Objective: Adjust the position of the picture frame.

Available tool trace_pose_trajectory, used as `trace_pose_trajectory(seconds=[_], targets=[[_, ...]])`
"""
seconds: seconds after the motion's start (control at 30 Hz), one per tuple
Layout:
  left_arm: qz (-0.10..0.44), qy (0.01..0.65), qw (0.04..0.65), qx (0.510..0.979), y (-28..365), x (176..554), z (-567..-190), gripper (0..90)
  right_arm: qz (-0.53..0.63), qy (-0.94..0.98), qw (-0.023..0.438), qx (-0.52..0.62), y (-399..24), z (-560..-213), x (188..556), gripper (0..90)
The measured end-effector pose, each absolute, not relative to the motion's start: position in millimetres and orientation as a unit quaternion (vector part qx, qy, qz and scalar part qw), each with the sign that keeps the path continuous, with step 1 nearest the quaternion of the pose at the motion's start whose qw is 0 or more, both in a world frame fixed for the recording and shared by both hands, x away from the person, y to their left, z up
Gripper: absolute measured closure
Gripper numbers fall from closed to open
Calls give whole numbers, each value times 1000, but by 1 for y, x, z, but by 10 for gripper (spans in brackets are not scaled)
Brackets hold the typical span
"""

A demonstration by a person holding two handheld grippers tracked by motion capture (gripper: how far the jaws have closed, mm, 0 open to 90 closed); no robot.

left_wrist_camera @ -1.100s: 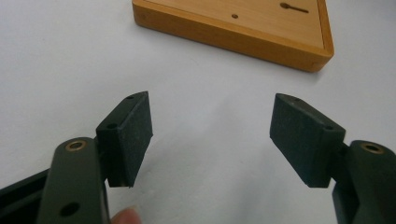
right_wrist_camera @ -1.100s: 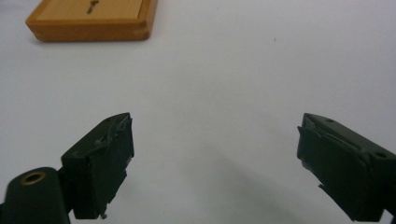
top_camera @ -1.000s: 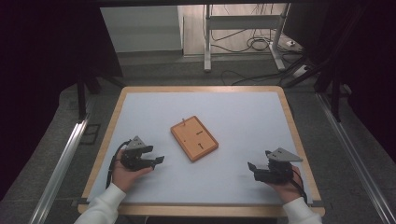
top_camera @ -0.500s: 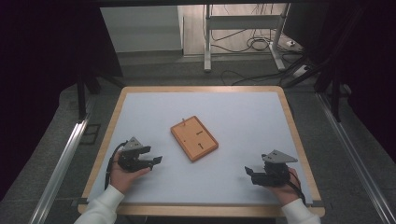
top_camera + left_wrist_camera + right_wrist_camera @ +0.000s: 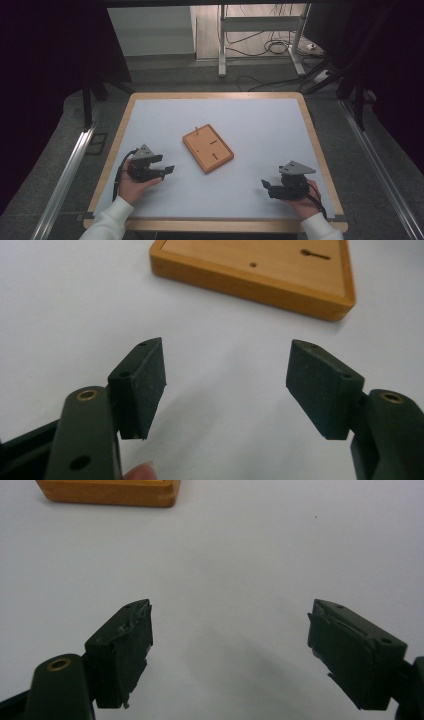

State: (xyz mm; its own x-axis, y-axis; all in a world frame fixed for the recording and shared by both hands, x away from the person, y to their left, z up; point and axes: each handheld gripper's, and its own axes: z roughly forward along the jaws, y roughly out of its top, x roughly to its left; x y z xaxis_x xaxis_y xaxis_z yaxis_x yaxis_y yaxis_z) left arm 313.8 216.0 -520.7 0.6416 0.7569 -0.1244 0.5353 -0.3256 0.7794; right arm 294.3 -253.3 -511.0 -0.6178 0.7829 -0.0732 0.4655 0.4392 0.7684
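Between claws: wooden tray (image 5: 208, 148), white table (image 5: 260, 125).

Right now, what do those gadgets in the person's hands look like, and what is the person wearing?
Each hand holds a black tool. The left gripper and right gripper each carry a grey three-cornered plate on top and trail a black cable. Up close, the jaws end in blocky black pads with small screw holes, hinged on brass-ringed pivots. White sleeves cover the forearms.

place: probably lab | cues: dark curtains (image 5: 45, 75), floor cables (image 5: 260, 47), metal stand (image 5: 260, 25)
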Motion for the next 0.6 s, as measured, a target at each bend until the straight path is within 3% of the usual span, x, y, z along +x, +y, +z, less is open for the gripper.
trace_pose_trajectory(seconds=[0.6], targets=[[115, 378, 434, 810, 189, 342, -495, 324, 362, 819, 221, 387, -262, -511, 283, 188]])
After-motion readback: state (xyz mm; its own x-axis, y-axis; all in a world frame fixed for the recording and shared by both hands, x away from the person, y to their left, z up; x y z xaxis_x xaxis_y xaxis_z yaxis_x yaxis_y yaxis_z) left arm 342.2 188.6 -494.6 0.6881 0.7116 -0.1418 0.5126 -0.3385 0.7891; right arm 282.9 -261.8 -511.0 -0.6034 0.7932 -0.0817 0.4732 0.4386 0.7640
